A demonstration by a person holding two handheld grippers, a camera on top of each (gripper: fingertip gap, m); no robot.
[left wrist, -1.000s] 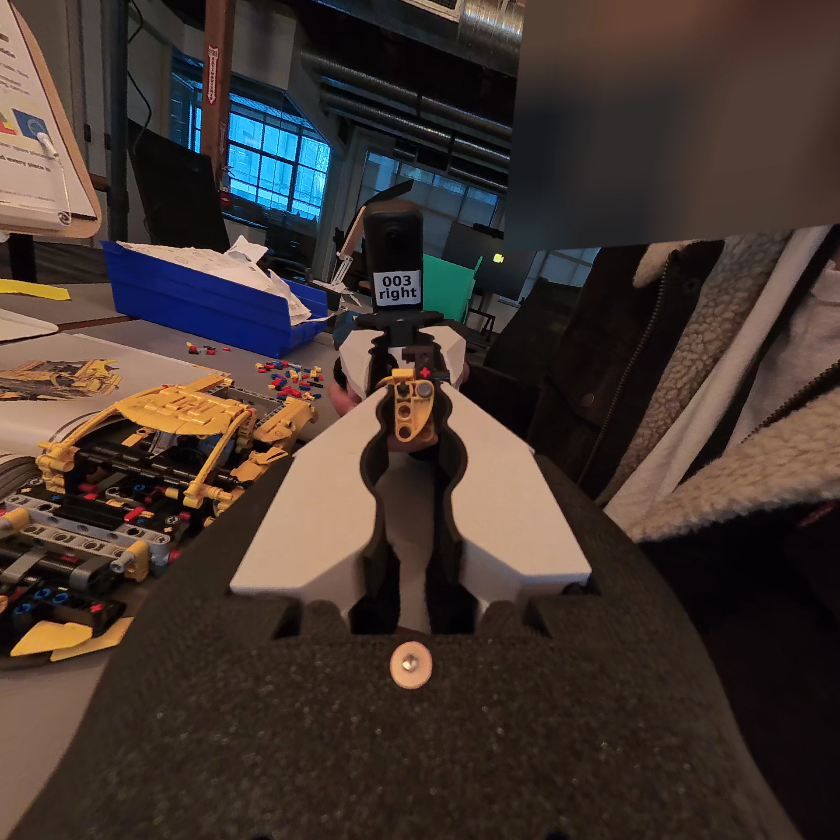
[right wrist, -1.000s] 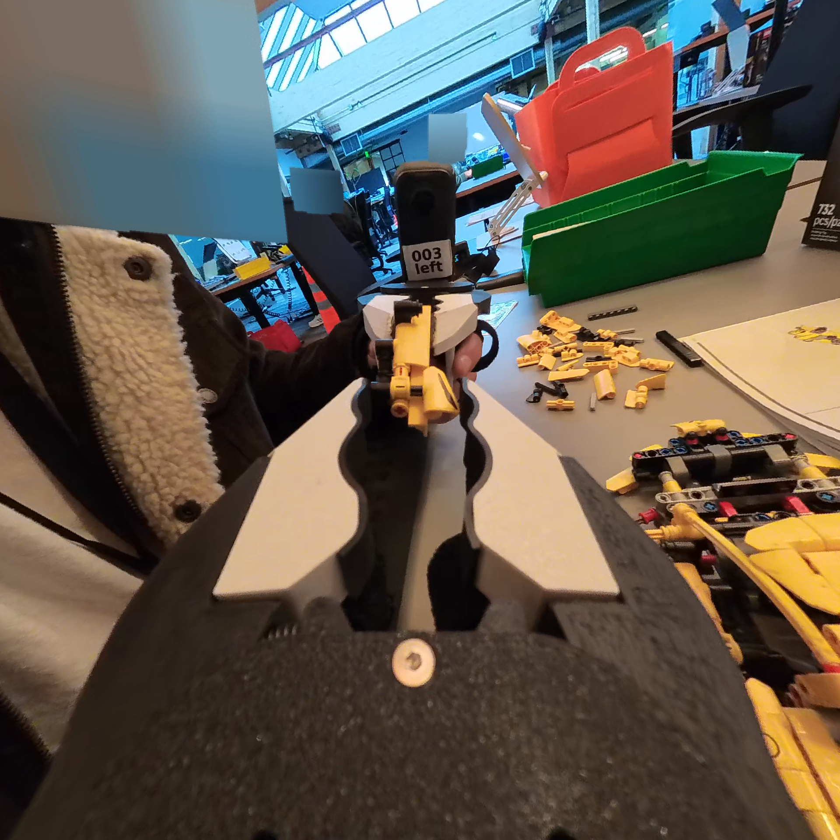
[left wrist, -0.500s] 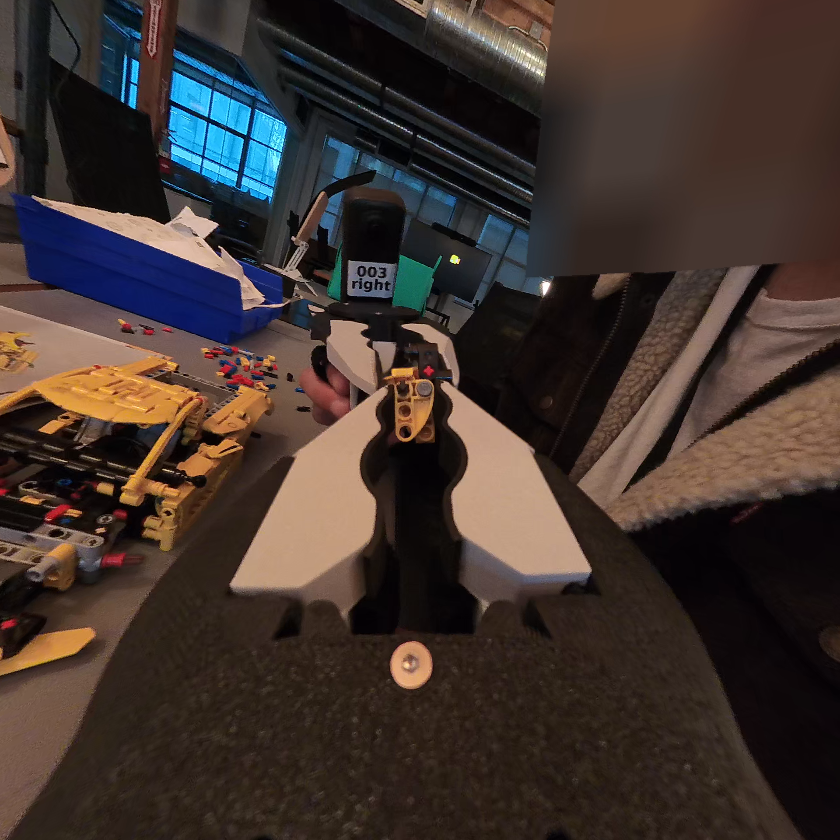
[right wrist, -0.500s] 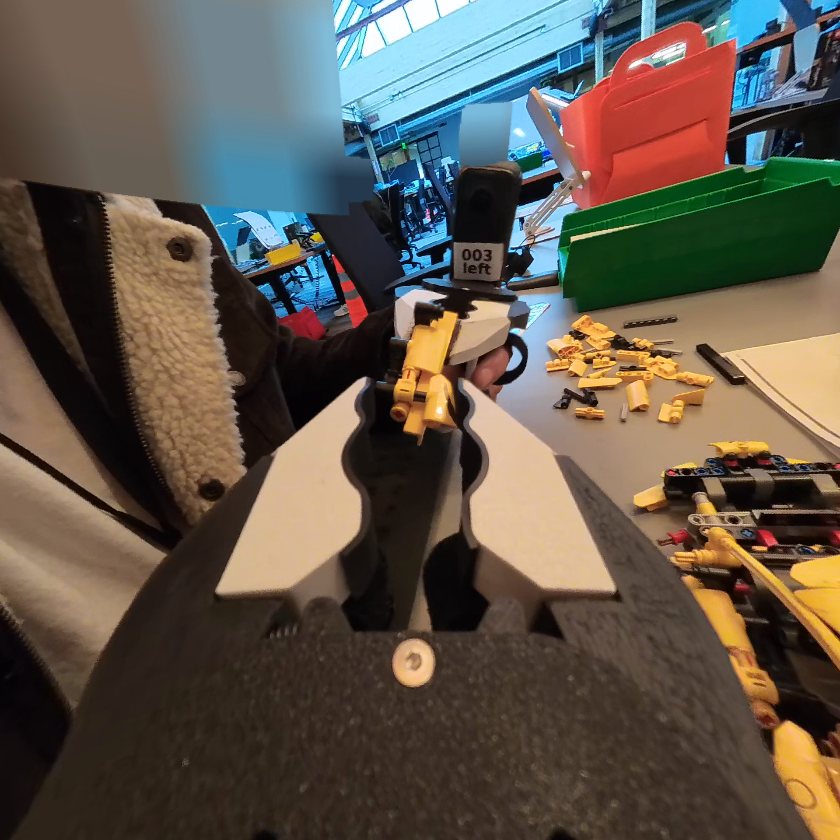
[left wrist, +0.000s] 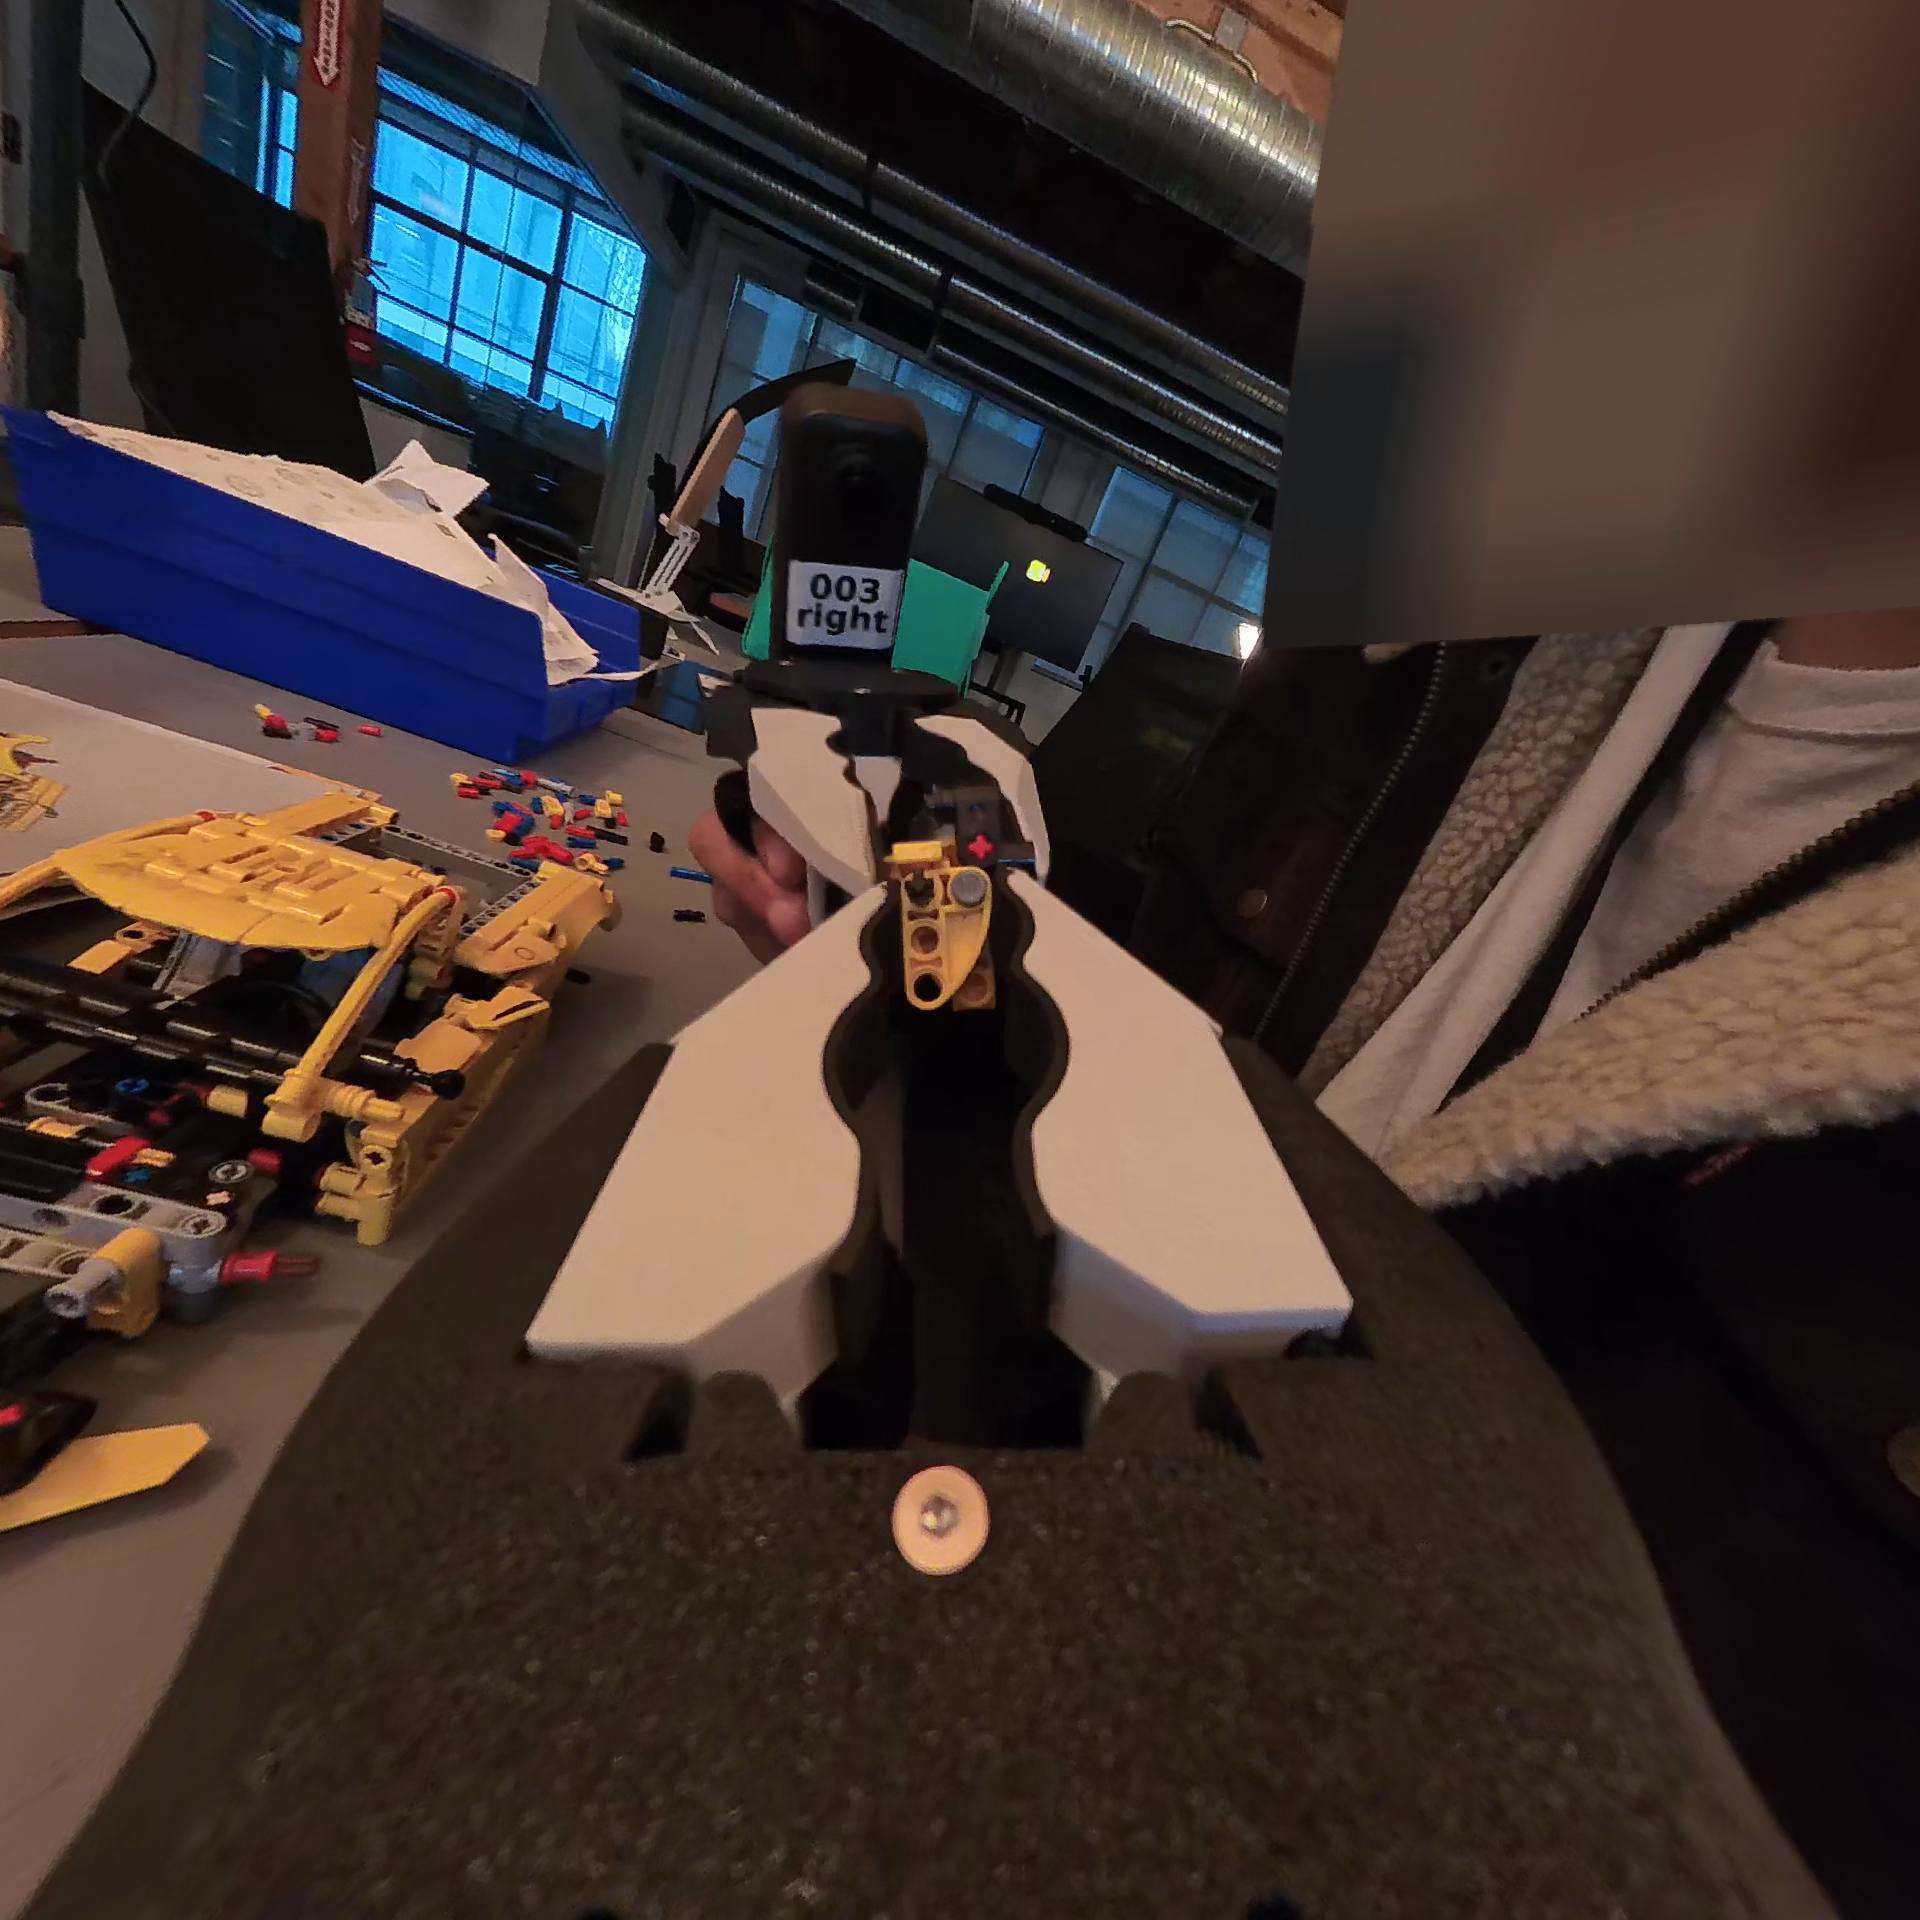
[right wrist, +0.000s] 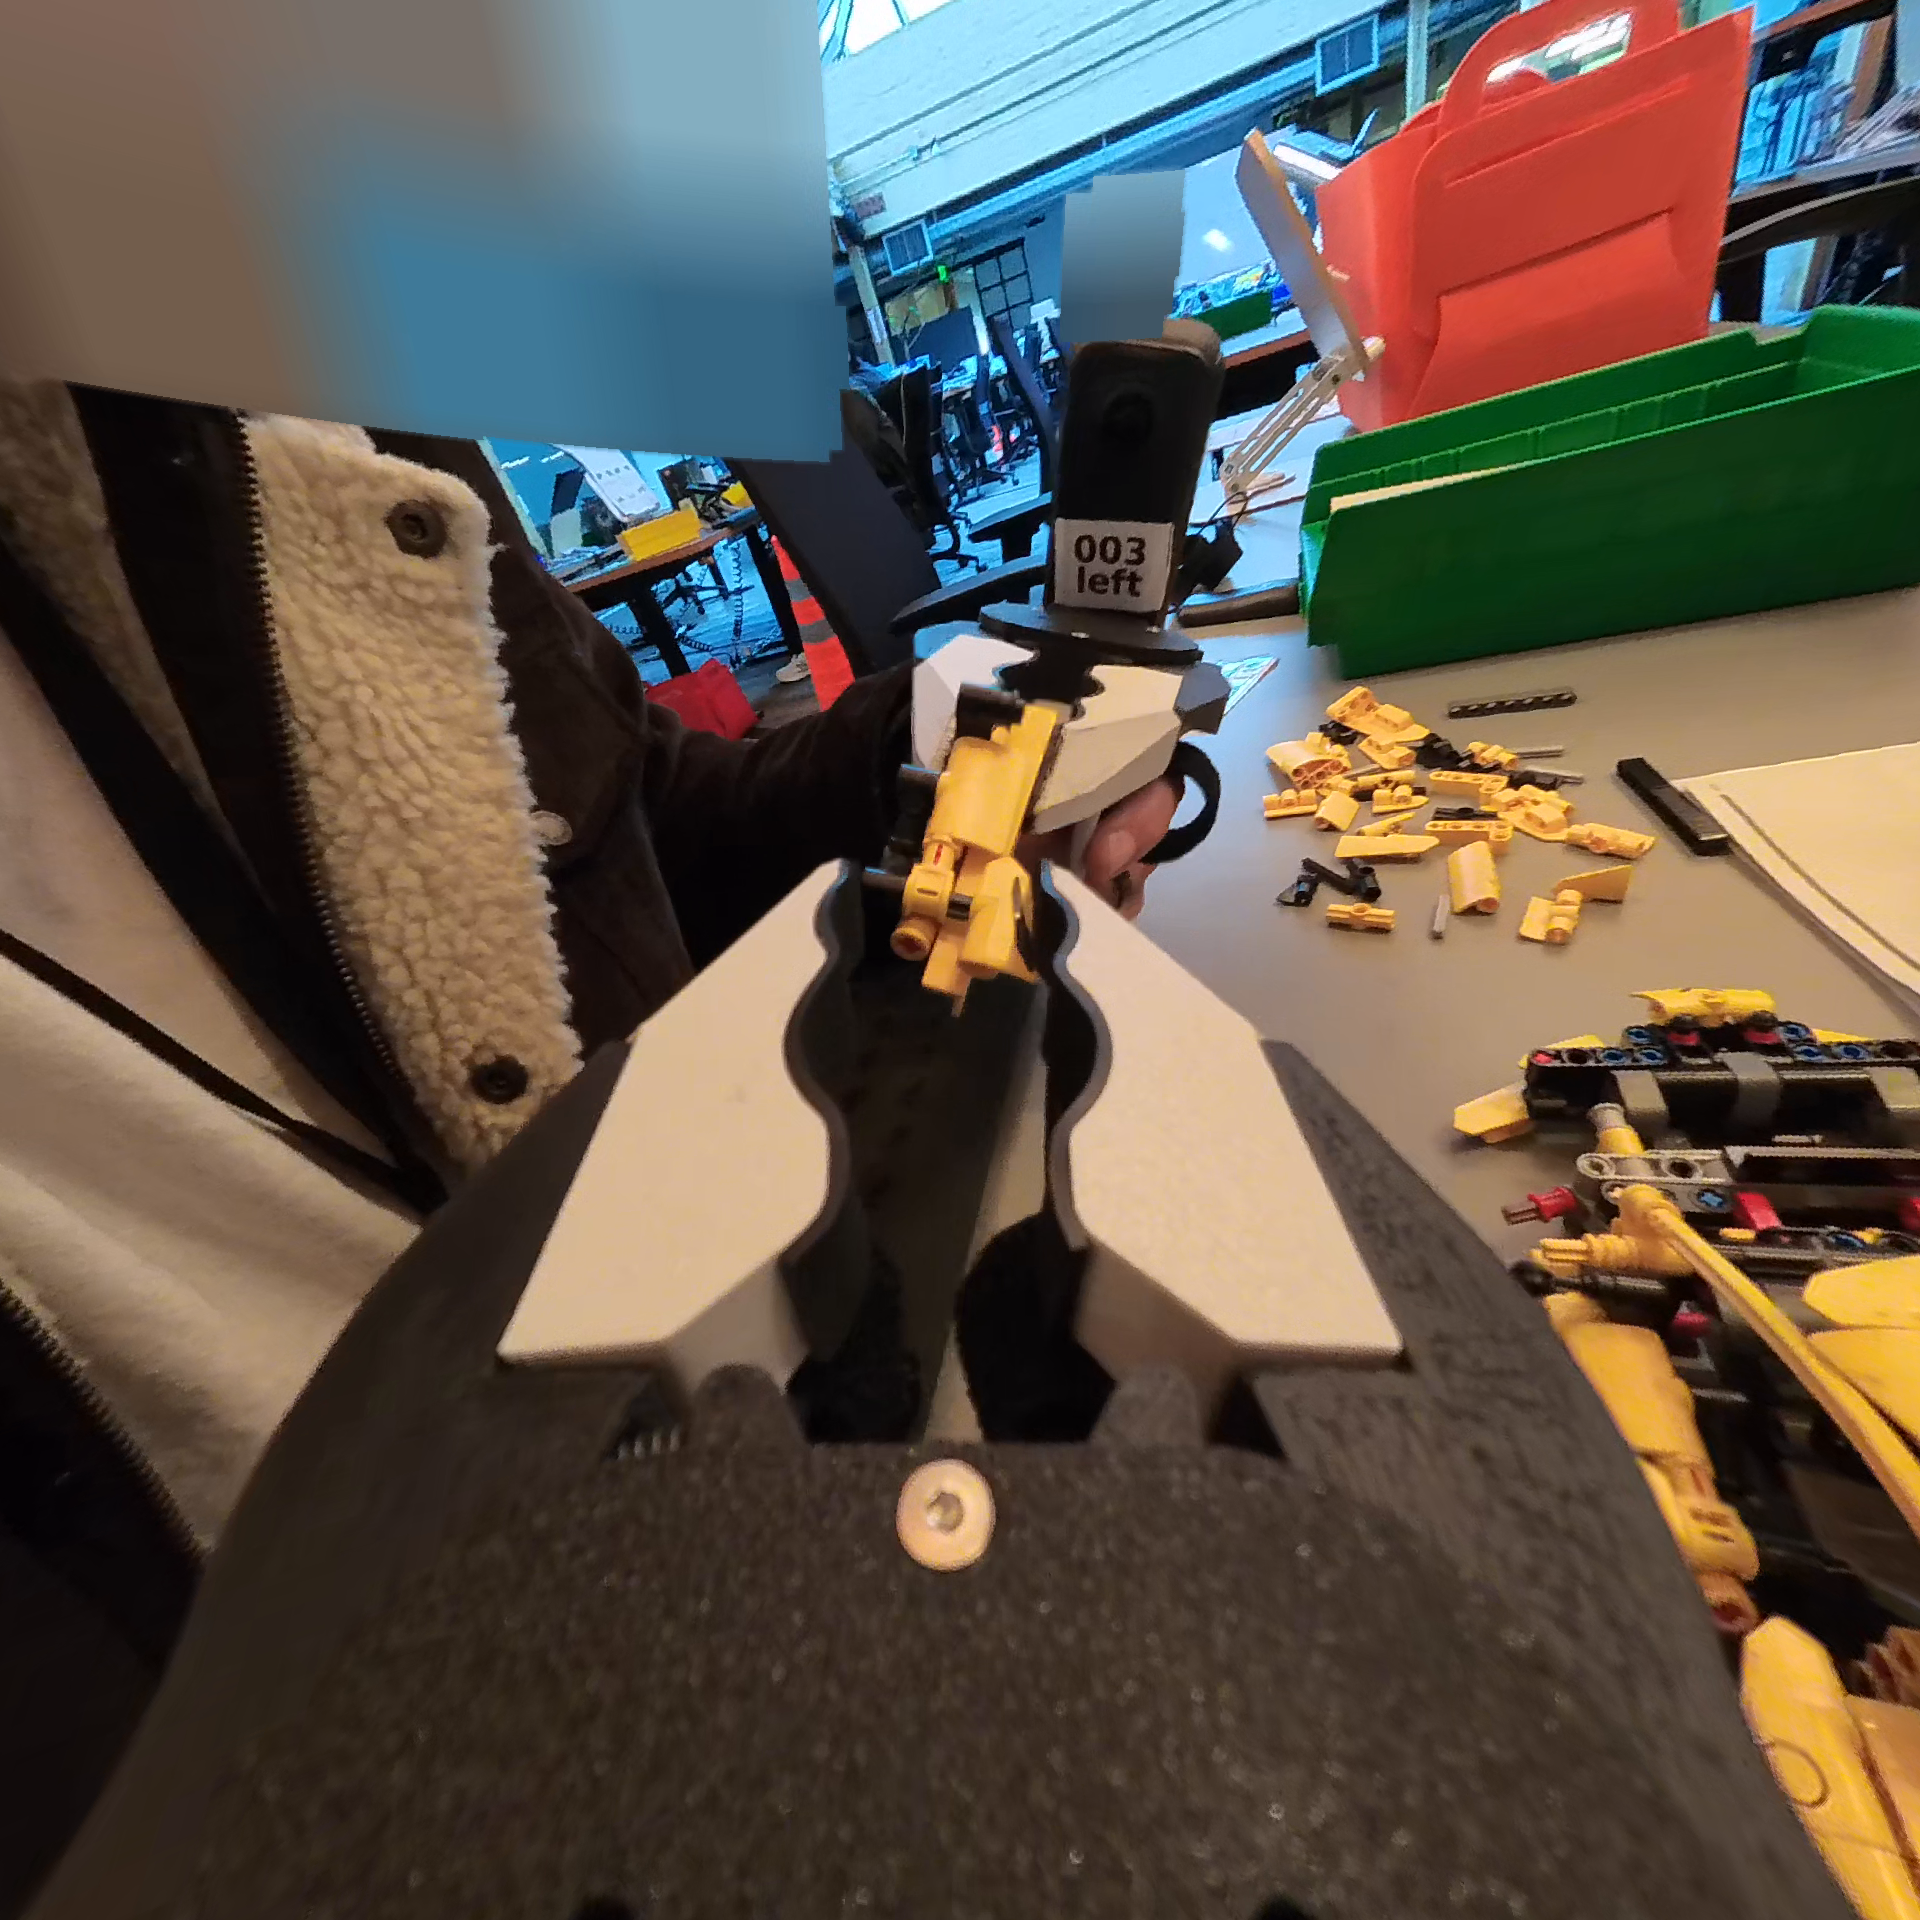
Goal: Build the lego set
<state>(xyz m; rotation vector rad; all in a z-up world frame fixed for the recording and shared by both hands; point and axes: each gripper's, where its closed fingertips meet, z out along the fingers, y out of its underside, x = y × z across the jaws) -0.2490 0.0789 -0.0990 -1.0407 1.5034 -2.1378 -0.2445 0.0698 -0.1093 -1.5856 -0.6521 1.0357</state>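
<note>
yellow lego subassembly [left wrist: 943, 925] aloft, car model [left wrist: 260, 1039] on table

Yellow and black Lego sub-assembly [right wrist: 971, 868]; grey-fingered, black-bodied left gripper [left wrist: 940, 935] and right gripper [right wrist: 951, 914]; yellow-black Lego car [left wrist: 260, 997]; blue bin [left wrist: 281, 592]; green bin [right wrist: 1621, 499]; orange bag [right wrist: 1538, 208]; grey table [right wrist: 1351, 997].

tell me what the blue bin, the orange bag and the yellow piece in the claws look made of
Blue bin: looks like hard moulded plastic, with smooth, stiff, slightly glossy walls.
Orange bag: probably soft felt or non-woven fabric, with a matte surface, flat handles and gentle folds.
Yellow piece, between the left claw and right claw: rigid plastic with a smooth sheen and moulded pin holes.
</note>
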